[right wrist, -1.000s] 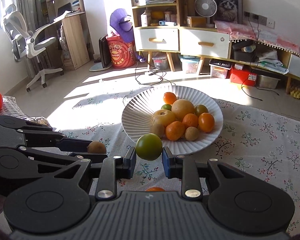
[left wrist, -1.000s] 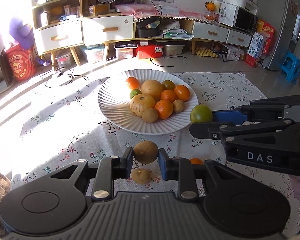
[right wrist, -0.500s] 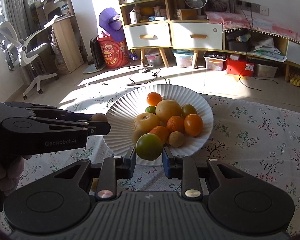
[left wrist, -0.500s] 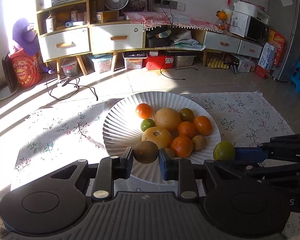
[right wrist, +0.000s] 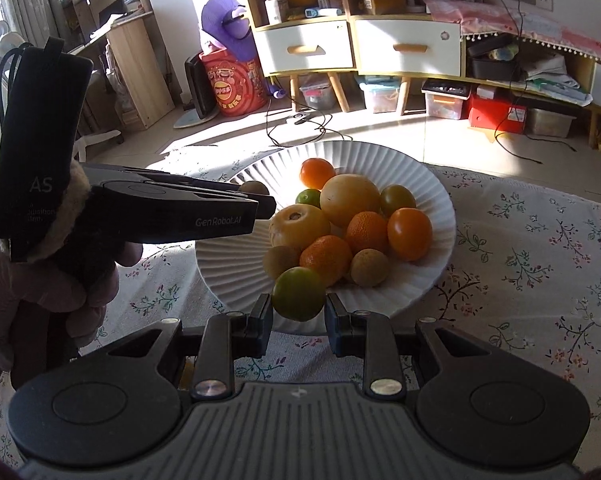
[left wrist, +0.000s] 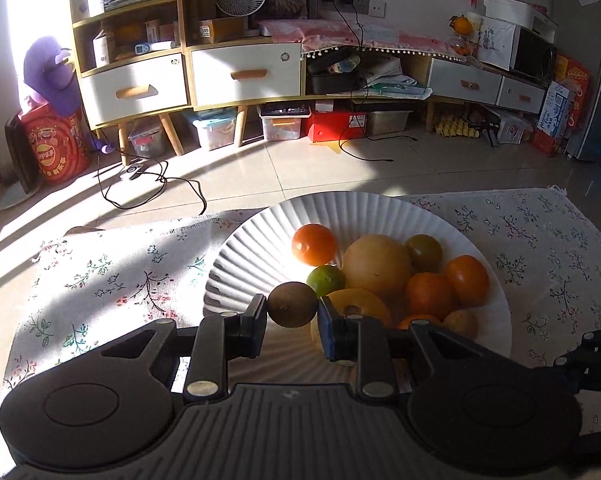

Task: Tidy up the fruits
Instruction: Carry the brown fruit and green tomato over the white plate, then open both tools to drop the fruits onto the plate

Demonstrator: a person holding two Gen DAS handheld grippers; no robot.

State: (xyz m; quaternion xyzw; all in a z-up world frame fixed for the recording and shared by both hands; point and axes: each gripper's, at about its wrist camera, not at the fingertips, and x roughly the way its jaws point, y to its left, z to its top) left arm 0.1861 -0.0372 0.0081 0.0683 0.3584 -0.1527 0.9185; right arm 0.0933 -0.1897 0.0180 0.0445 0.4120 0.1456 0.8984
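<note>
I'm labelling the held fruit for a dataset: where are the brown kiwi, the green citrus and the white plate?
brown kiwi (left wrist: 293, 305), left wrist view, middle of its skin.
green citrus (right wrist: 298, 293), right wrist view, centre of its front.
white plate (right wrist: 436, 200), right wrist view, bare ribbed wall on the right.

My left gripper (left wrist: 292, 322) blocks the near rim of the white plate (left wrist: 236, 252) in the left wrist view, and it covers the lower half of the yellow fruit (left wrist: 356, 300) and most of one orange (left wrist: 416, 318) behind my right jaw. The right gripper (left wrist: 592, 356) is cut off by the picture's right edge there, so its tips and load stay out of sight.

In the right wrist view, the brown fruit (right wrist: 254, 188) in my left jaws shows only as a sliver above the black housing. My left hand (right wrist: 48, 288) runs off the left edge. The green fruit (right wrist: 298, 294) hides the plate's near rim.
</note>
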